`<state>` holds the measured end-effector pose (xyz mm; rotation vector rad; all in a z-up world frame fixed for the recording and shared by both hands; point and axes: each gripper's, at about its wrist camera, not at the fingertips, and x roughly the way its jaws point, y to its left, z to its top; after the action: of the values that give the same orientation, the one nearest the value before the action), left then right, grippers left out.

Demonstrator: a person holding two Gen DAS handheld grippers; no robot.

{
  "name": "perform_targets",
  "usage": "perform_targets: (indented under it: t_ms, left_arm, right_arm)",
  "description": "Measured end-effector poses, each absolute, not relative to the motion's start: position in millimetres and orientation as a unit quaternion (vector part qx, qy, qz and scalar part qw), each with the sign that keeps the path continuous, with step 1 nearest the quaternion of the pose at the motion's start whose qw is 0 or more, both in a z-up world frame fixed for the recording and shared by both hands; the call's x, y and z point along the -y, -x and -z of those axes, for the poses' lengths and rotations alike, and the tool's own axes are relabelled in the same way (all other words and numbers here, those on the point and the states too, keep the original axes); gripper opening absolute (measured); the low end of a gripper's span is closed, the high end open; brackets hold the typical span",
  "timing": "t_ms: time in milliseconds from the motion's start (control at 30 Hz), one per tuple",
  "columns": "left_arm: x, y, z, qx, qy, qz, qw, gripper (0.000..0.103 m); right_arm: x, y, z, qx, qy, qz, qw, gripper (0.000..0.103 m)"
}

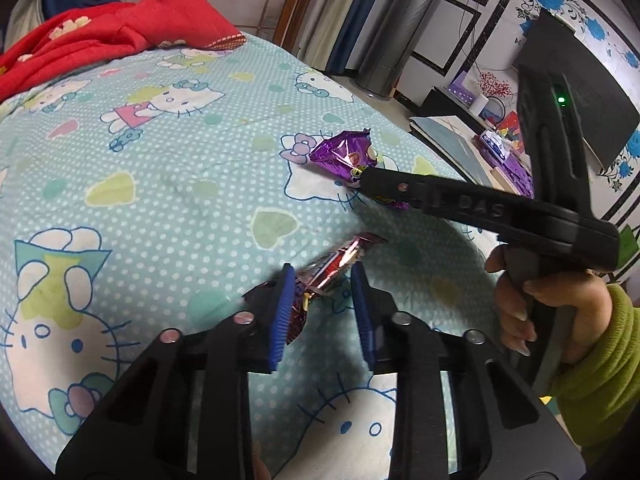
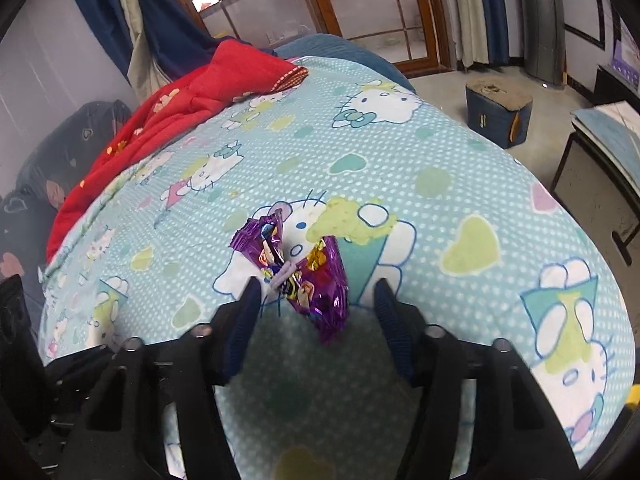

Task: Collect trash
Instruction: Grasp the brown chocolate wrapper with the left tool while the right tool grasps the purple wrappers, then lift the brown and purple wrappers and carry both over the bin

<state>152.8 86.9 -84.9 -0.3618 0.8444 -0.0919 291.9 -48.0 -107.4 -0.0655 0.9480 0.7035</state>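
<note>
On the turquoise cartoon-cat bedspread (image 1: 168, 184) lie two foil wrappers. My left gripper (image 1: 321, 270) has a red-brown wrapper (image 1: 340, 260) between its blue pads (image 1: 282, 316), and both pads touch it; its far end sticks out past the tips. A purple wrapper (image 1: 344, 152) lies further off, crumpled. In the right wrist view that purple wrapper (image 2: 320, 288) sits between the jaws of my right gripper (image 2: 317, 282), which stand open with a gap on the right side. In the left wrist view the right gripper (image 1: 366, 180) reaches in from the right, held by a hand (image 1: 560, 308) in a green sleeve.
A red quilt (image 2: 180, 112) is bunched at the bed's far left. Off the bed's right edge stand a low table (image 1: 452, 140) with purple packs, a dark screen (image 1: 580, 92) and a metal cylinder (image 1: 400, 28). A blue box stool (image 2: 498, 114) sits on the floor.
</note>
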Motion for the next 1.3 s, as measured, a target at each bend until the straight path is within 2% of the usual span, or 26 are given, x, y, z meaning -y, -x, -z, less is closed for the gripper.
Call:
perform_targets:
  t_ms: [100,400,1300]
  left_arm:
    - [-87.1,-151.7,85.3,-0.408,0.178,0.048,0.894,0.018]
    - [-84.8,-151.7,85.5,-0.406,0.186,0.077,0.891,0.014]
    - [-13.0,-127.9,51.2,-0.361,0.140,0.161,0.908,0.011]
  right_arm:
    - [49.8,-289.4,108.8,-0.440,0.032,-0.334,0.833,0.033]
    - [77.2,-271.4,109.9,-0.429,0.020,-0.310,0.848,0.022]
    - [212.8,-194.1,68.7,-0.365,-0.018,-0.234,0.901,0.020]
